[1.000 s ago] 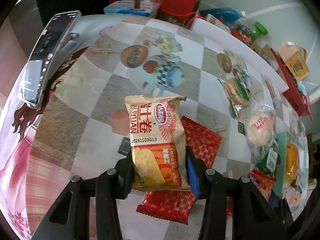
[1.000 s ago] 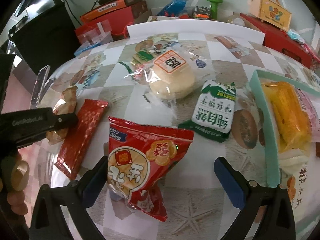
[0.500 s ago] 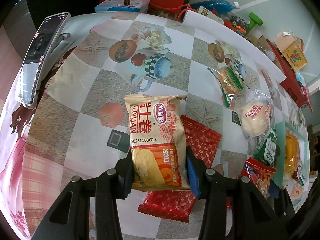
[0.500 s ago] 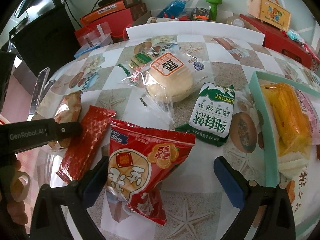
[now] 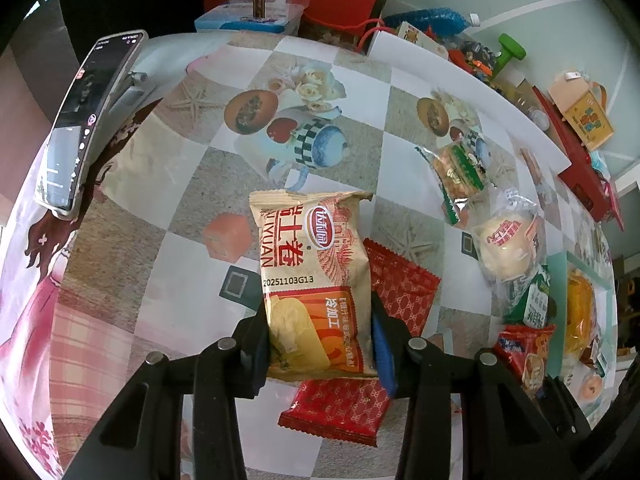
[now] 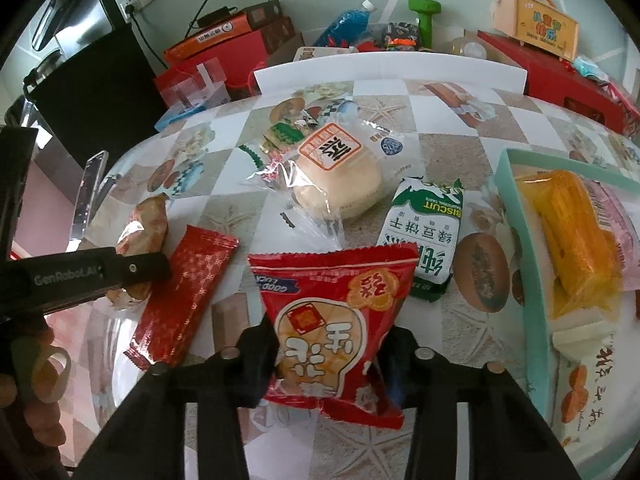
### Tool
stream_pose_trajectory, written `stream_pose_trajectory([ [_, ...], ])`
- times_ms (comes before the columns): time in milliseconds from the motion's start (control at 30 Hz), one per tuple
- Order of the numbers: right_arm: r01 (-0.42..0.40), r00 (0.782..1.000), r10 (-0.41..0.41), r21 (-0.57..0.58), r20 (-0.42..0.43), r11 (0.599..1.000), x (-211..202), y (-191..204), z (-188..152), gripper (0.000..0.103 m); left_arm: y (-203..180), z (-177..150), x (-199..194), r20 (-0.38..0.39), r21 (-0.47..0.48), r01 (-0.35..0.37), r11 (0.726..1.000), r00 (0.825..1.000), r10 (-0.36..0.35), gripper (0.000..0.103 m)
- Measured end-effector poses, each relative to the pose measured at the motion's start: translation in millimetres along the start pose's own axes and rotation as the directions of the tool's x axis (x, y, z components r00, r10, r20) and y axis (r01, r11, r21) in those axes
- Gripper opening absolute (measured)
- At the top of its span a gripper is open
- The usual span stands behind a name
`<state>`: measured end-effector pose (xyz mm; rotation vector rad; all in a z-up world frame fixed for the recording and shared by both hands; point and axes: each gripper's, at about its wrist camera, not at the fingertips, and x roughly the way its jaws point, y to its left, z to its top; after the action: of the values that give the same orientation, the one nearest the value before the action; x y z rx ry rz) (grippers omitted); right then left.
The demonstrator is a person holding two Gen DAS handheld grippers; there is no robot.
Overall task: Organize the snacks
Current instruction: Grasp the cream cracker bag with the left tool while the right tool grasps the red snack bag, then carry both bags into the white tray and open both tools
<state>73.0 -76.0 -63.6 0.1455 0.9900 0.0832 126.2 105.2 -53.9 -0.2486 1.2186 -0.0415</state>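
My left gripper [image 5: 318,332] is shut on a beige and orange snack packet [image 5: 312,264], its jaws still squeezing in on the packet's lower half. Under it a red patterned packet [image 5: 400,292] lies on the table. My right gripper [image 6: 332,344] has its jaws closing on a red cracker packet [image 6: 332,292], and the pads press its sides. A teal tray [image 6: 508,200] at the right holds a yellow packet [image 6: 572,232]. In the right wrist view one of the left gripper's fingers [image 6: 120,272] lies beside the beige packet [image 6: 144,224] and the red patterned packet [image 6: 184,292].
A bun in a clear bag [image 6: 340,176], a green and white biscuit packet [image 6: 428,232] and a small green packet [image 6: 284,132] lie mid-table. A phone on a stand [image 5: 88,120] stands at the table's left edge. Red boxes and clutter line the far side. A hand [image 6: 36,364] is at lower left.
The right jaws went from wide open around the red cracker packet to pressed on its sides. The left gripper keeps its grip on the beige packet and its view has shifted slightly.
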Motion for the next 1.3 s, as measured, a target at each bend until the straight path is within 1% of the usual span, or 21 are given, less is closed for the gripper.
stream_pose_trajectory([
  [133,-0.012,1.0,0.012,-0.002,0.015,1.0,-6,1,0,0.043,1,1,-7,0.016,-0.006,0.003,1.0,1.0,-0.003,0.041],
  [300,-0.026,0.998,0.026,-0.003,0.06,1.0,-23,1,4,0.042,1,1,-24,0.055,-0.007,0.01,1.0,0.998,-0.01,0.041],
  [400,-0.031,0.996,0.03,0.0,0.088,1.0,-35,-1,6,0.042,-4,2,-37,0.088,0.002,0.017,1.0,0.996,-0.017,0.041],
  [600,-0.031,0.993,0.029,0.012,0.115,0.999,-49,-8,7,0.042,-19,2,-57,0.132,0.025,0.035,0.999,0.991,-0.038,0.041],
  [833,-0.029,0.992,0.022,0.052,0.125,0.998,-57,-25,8,0.042,-38,-3,-65,0.142,0.053,0.041,0.998,0.989,-0.049,0.041],
  [933,-0.026,0.99,0.014,0.08,0.14,0.996,-65,-38,10,0.042,-50,-6,-67,0.141,0.08,0.05,0.996,0.988,-0.061,0.041],
  [1033,-0.008,0.987,-0.014,0.135,0.163,0.991,-76,-61,12,0.042,-67,-10,-71,0.145,0.118,0.056,0.991,0.987,-0.073,0.041],
  [1300,0.059,0.971,-0.126,0.31,0.203,0.949,-109,-141,11,0.042,-118,-24,-74,0.134,0.224,0.088,0.971,0.984,-0.12,0.041],
])
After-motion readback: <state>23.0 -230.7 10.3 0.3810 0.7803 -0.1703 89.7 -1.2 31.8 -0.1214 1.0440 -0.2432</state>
